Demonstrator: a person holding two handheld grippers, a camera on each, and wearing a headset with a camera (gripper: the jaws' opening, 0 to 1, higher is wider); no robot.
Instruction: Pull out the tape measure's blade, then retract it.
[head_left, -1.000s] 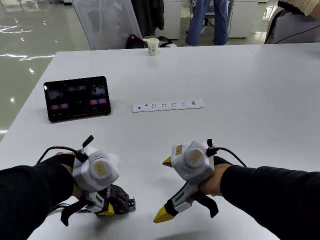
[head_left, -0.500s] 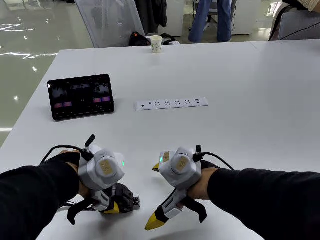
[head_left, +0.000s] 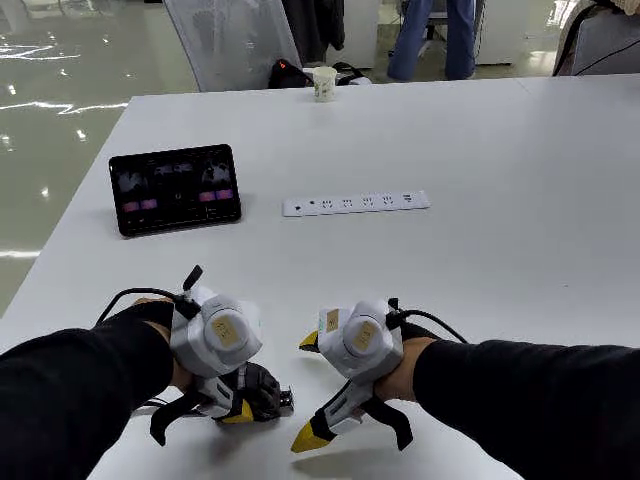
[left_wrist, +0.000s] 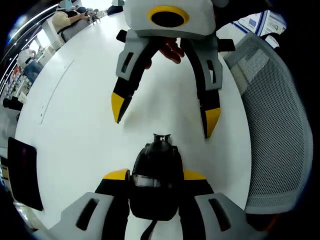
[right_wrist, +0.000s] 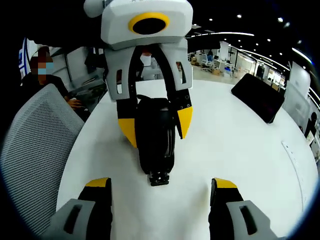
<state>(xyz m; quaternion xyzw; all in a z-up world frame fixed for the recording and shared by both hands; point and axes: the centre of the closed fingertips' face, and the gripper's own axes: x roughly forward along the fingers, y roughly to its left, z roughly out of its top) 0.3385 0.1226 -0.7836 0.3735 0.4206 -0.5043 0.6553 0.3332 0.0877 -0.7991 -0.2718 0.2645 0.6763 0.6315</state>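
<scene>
Pinching the black tape measure (right_wrist: 156, 145) by the sides of its case with the left tongs (left_wrist: 155, 175), yellow tips pressed against it, close to the near edge of the white tabletop (head_left: 480, 160). Facing it head-on with the right tongs (right_wrist: 160, 183), spread wide and holding nothing. With the blade's small end hook (left_wrist: 161, 136) sitting at the mouth of the case (blade all wound in), pointed into the gap between the right tips, near them but with no touch to be seen. Black sleeves (head_left: 520, 390) behind both tools in the head view. Farther back on the tabletop: a dark tablet (head_left: 177, 188) with a lit screen to the left, a white power strip (head_left: 356, 204) near the middle, a paper cup (head_left: 323, 83) at the far edge. Beyond that edge, a grey mesh chair (head_left: 225, 40).
</scene>
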